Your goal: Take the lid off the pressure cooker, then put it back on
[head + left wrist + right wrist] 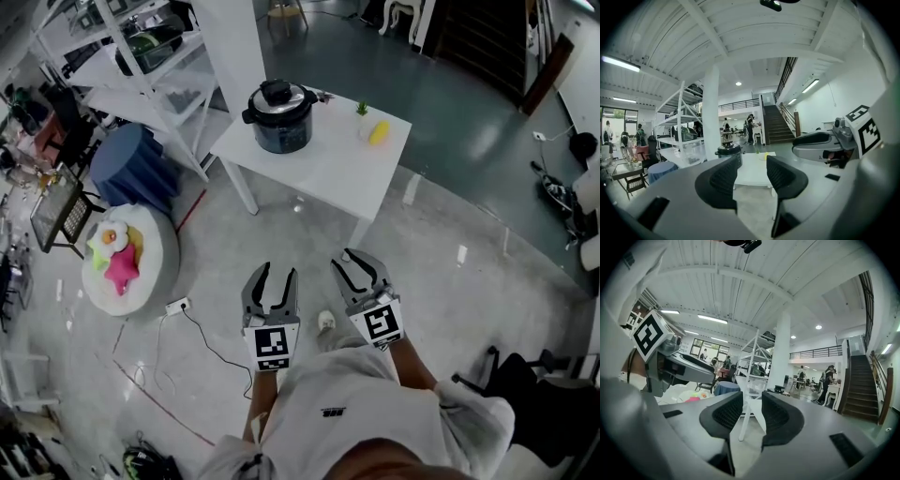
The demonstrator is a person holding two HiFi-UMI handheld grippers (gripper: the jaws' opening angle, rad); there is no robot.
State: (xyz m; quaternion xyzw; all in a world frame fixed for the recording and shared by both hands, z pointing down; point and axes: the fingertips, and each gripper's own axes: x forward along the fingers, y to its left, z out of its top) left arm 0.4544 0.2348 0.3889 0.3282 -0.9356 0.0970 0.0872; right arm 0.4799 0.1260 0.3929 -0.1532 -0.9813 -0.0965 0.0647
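Pressure cooker [281, 120] sits on the white table [328, 164], toward its left end, lid [278, 97] on. We hold both grippers well short of the table, over the floor. Left gripper [277, 270] jaws slightly apart, nothing between; right gripper [359, 265] likewise, narrower gap. Yellow object [379, 132] and small plant [362, 110] at the table's right end

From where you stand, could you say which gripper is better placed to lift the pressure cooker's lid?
Left, slightly. The left gripper lines up straight with the pressure cooker; the right gripper stands off to the side. Both are far from it.
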